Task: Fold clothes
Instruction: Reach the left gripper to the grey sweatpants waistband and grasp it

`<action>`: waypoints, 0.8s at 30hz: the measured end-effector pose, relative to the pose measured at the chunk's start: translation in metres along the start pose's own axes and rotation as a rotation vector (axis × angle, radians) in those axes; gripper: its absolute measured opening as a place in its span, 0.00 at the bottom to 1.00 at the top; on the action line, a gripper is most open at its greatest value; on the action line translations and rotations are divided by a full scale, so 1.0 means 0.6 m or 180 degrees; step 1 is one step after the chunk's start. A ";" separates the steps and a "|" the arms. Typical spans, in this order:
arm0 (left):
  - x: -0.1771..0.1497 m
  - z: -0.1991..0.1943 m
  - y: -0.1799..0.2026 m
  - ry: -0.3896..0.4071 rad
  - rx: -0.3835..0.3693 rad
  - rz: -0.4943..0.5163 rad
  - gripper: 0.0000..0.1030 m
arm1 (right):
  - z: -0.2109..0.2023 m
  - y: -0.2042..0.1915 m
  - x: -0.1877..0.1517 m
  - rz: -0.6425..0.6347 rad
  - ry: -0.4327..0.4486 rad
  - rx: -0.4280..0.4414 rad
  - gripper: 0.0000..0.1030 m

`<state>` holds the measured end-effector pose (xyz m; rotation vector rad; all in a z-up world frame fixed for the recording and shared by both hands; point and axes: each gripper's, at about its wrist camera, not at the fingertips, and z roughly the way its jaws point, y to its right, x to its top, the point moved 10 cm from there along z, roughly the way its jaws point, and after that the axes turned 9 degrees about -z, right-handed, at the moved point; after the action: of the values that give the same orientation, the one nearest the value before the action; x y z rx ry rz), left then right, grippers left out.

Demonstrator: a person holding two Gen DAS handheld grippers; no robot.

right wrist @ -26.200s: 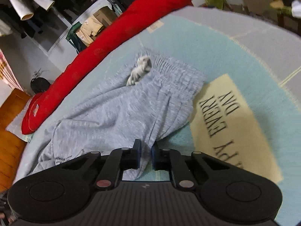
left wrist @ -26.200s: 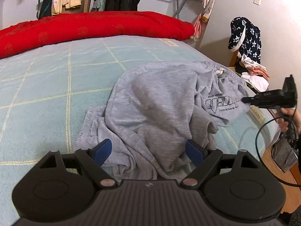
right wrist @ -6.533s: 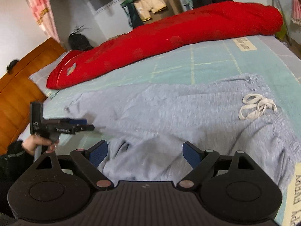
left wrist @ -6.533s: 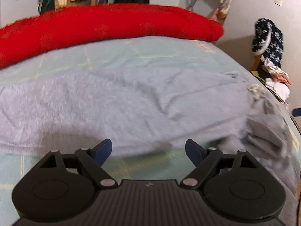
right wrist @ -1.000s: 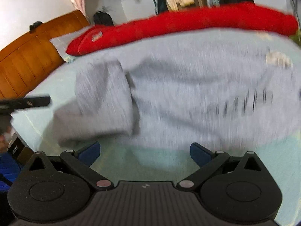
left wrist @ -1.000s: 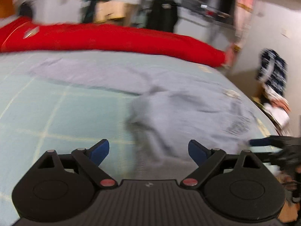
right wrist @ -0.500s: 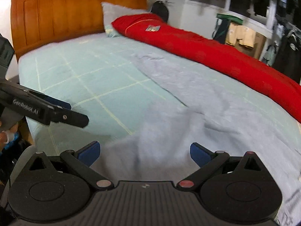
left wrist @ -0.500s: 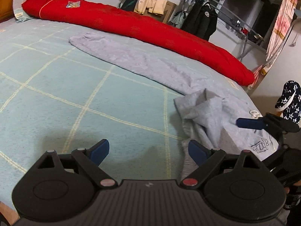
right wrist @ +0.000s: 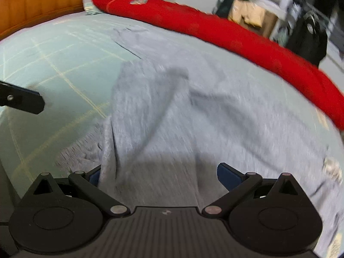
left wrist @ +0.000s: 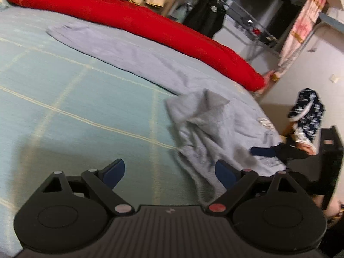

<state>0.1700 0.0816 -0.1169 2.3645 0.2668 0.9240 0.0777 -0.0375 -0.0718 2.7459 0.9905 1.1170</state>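
Both my claws, left claw (left wrist: pixel 169 172) and right claw (right wrist: pixel 159 176), gape empty; I should pinch the bunched leg of the grey sweatpants (right wrist: pixel 150 107) by its hem and pull flat.

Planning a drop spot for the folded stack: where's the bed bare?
Free: the green sheet between the grey sweatpants and the near bed edge, under the open left gripper. Crowded: the sweatpants' side, with the red quilt behind and the right gripper above.

Grey sweatpants (left wrist: pixel 215 124) on the bed; one leg outstretched, the other bunched
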 end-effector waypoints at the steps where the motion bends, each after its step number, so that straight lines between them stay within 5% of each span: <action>1: -0.005 0.007 0.005 -0.0036 -0.0050 -0.0009 0.88 | 0.001 0.003 -0.007 0.0038 -0.0005 0.0008 1.00; 12: -0.047 0.096 0.034 -0.0486 -0.0646 -0.0463 0.88 | -0.024 0.022 -0.060 0.0410 0.0118 0.0133 1.00; 20: -0.020 0.110 0.056 -0.0407 -0.1119 -0.0709 0.86 | -0.064 0.018 -0.065 0.0636 0.0338 0.0382 1.00; 24: -0.013 0.092 0.071 -0.0252 -0.1429 -0.0678 0.86 | -0.084 0.030 -0.070 0.0639 0.0393 0.0278 1.00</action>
<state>0.2002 0.0197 -0.1289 1.9123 0.2446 0.7014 0.0329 -0.0862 -0.0562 2.9315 0.8065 1.3154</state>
